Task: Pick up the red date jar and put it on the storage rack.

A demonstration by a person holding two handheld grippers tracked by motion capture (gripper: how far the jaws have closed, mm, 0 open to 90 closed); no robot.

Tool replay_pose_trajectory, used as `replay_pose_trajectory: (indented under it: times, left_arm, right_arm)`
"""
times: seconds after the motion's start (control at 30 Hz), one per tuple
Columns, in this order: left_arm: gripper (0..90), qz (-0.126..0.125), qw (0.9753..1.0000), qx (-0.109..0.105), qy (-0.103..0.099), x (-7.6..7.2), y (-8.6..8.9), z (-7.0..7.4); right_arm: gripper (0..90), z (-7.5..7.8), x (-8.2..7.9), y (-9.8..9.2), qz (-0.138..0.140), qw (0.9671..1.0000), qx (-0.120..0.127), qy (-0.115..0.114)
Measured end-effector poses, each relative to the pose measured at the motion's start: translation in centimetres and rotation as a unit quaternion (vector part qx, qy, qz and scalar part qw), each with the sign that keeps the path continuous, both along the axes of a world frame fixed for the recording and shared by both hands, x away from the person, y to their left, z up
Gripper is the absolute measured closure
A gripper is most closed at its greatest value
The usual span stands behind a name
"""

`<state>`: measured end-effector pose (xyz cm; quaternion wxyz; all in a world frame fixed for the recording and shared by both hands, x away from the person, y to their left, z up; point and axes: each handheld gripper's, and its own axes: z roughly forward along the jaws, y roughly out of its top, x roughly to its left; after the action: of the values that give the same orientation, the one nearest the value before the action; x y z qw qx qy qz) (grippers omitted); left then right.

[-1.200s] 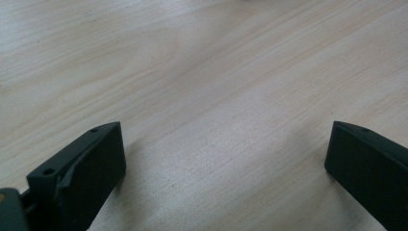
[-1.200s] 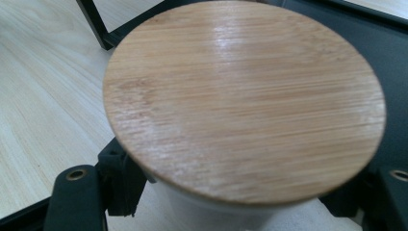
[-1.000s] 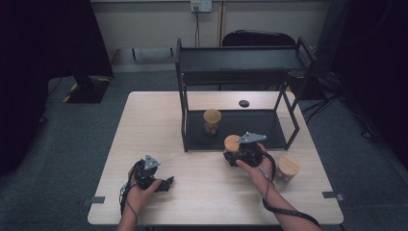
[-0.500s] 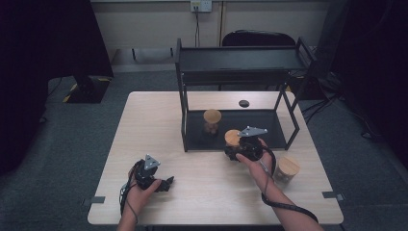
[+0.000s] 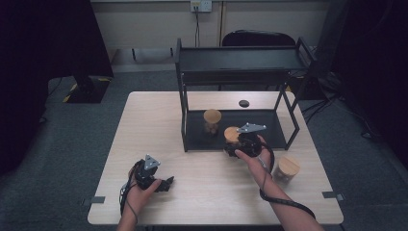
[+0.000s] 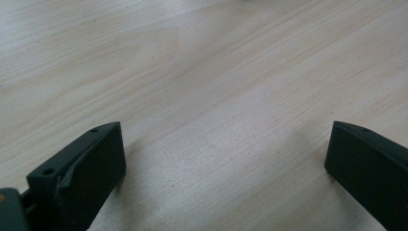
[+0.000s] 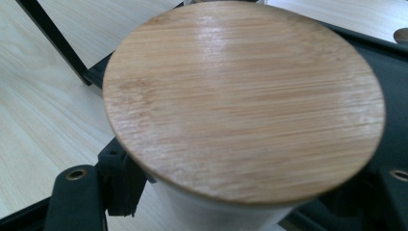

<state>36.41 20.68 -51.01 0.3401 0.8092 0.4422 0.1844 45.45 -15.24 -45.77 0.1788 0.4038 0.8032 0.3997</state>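
My right gripper point(image 5: 235, 144) is shut on a white jar with a round bamboo lid point(image 5: 232, 134), held at the front edge of the black rack's lower shelf point(image 5: 262, 126). The right gripper view looks down on that lid point(image 7: 240, 96), with a black jaw on each side of the jar's body. A second lidded jar point(image 5: 212, 120) stands on the shelf to the left of it. A third jar point(image 5: 288, 168) stands on the table to the right of the person's right forearm. My left gripper point(image 5: 168, 183) rests on the table near the front left, open, with bare wood between its jaws point(image 6: 226, 159).
The black two-level rack point(image 5: 240, 65) stands at the table's far middle; its front posts point(image 5: 184, 120) flank the shelf opening. A small black disc point(image 5: 244, 103) lies on the wooden table point(image 5: 154, 125) behind the shelf. A dark chair point(image 5: 257, 38) stands beyond the table.
My right gripper has carried the jar a little farther forward, toward the rack's lower shelf. The left gripper has stayed where it was.
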Motion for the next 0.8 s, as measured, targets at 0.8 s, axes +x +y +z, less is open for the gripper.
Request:
replay_pose_trajectory:
  times: [0.8]
  left_arm:
    - [0.2,0.0,1.0,0.0,0.0,0.0,0.0,0.0]
  right_arm:
    - [25.5,0.4,2.2,0.5,-0.013,0.9999,-0.005,-0.001]
